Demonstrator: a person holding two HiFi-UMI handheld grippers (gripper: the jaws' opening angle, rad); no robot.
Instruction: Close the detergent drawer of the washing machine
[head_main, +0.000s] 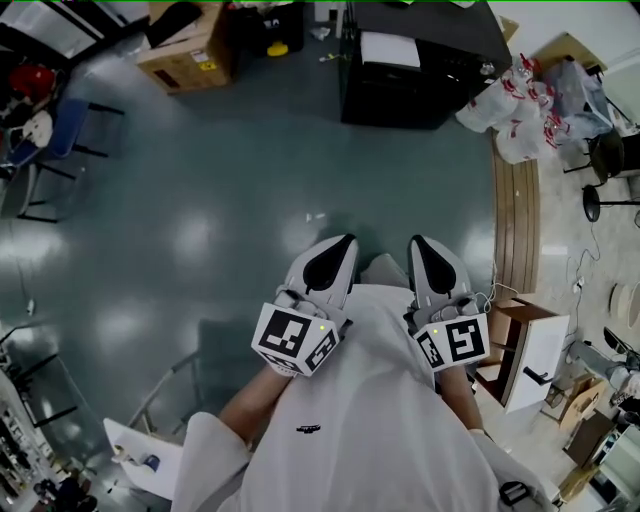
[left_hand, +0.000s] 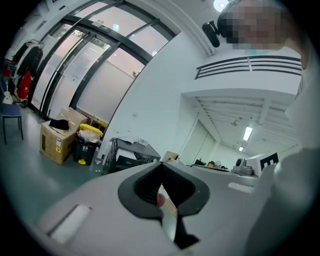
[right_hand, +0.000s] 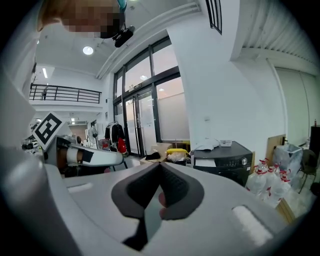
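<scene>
**Drawer not yet reached: both grippers idle, well short of the machine**

The person stands on the grey floor (head_main: 200, 200) with the 2 grippers held close to the chest, side by side and pointing forward. The left gripper (head_main: 330, 262) has its jaws pressed together at the tips with nothing between them. The right gripper (head_main: 432, 262) shows the same in its own view: jaws together and empty.

The washing machine (head_main: 420, 70) is the dark box-shaped appliance across the room, well apart from both grippers. The right gripper view shows its front panel with a round knob (right_hand: 222, 162). At this distance the detergent drawer cannot be made out, so nothing shows whether it stands open or how far. A cardboard box (head_main: 185, 55) sits to the machine's left and a cluster of plastic bags (head_main: 510, 110) to its right.

By the look of it, none of the task is done. The approach to the machine, finding the drawer front and pushing it home all remain.
</scene>
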